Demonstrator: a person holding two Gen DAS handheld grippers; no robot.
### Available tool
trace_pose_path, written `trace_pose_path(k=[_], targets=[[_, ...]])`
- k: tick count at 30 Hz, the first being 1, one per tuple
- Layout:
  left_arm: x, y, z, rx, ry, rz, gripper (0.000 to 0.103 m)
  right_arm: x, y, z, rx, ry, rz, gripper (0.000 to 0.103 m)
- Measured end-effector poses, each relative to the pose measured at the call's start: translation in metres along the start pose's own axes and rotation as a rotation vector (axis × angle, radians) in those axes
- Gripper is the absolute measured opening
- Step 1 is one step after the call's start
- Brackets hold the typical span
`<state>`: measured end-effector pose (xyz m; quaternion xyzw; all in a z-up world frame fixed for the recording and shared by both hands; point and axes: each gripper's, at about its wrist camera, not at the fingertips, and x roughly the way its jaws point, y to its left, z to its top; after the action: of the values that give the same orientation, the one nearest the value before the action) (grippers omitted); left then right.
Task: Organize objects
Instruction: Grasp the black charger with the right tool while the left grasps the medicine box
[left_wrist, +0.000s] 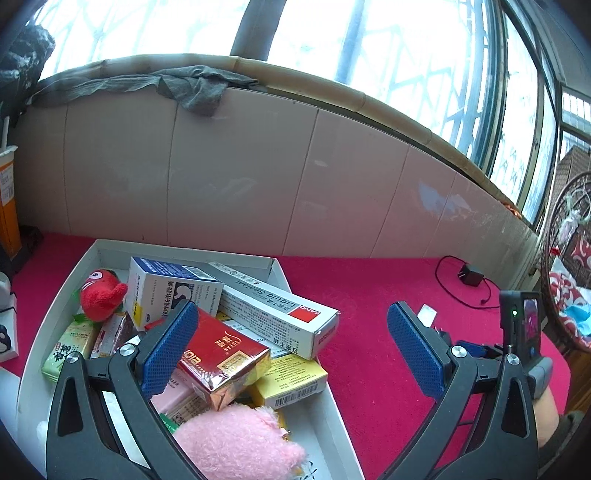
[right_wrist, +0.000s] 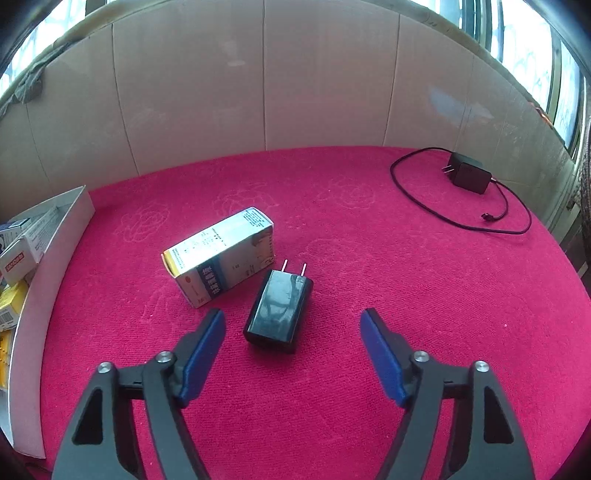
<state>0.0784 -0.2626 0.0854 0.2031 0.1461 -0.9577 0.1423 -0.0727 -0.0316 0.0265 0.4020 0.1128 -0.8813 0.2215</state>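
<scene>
Both tongs spread – right tongs (right_wrist: 292, 325) over black plug (right_wrist: 279, 311) (untouched), left tongs (left_wrist: 291, 332) empty.

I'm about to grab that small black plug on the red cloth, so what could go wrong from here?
1. The black charger plug lies close beside the medicine box; the right hand-held gripper, open, could nudge the box.
2. Its glossy casing may slip between the pads.
3. The white tray already looks heaped, so another item could slide off.
</scene>
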Motion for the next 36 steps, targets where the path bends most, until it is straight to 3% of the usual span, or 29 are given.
trace_pose_path(k=[5,6,7,12,15,17,21,28,36], targets=[[0.004,-0.016,-0.006,-0.001,0.077,-0.103,0.103,0.001,-0.003,0.001,-0.004,0.01,0.034,0.046],[0.004,-0.02,-0.007,0.0,0.088,-0.122,0.103,-0.001,-0.003,0.0,-0.009,0.006,0.045,0.033],[0.004,-0.026,-0.009,0.021,0.093,-0.127,0.103,-0.004,-0.005,-0.002,-0.014,0.003,0.056,0.029],[0.015,-0.058,-0.015,0.131,0.144,-0.091,0.103,-0.018,-0.038,-0.015,0.004,-0.009,0.105,0.029],[0.026,-0.084,-0.013,0.187,0.183,-0.077,0.103,-0.021,-0.072,-0.021,0.111,-0.012,0.13,0.029],[0.034,-0.106,-0.011,0.266,0.193,-0.05,0.103,-0.02,-0.088,-0.023,0.188,-0.012,0.194,0.029],[0.064,-0.143,-0.009,0.378,0.246,-0.008,0.103,-0.015,-0.097,-0.021,0.188,-0.014,0.214,0.029],[0.141,-0.184,-0.02,0.462,0.384,0.03,0.103,-0.013,-0.119,-0.026,0.268,-0.022,0.313,0.029],[0.184,-0.202,-0.037,0.517,0.432,0.062,0.103,-0.009,-0.141,-0.031,0.319,-0.025,0.39,0.029]])
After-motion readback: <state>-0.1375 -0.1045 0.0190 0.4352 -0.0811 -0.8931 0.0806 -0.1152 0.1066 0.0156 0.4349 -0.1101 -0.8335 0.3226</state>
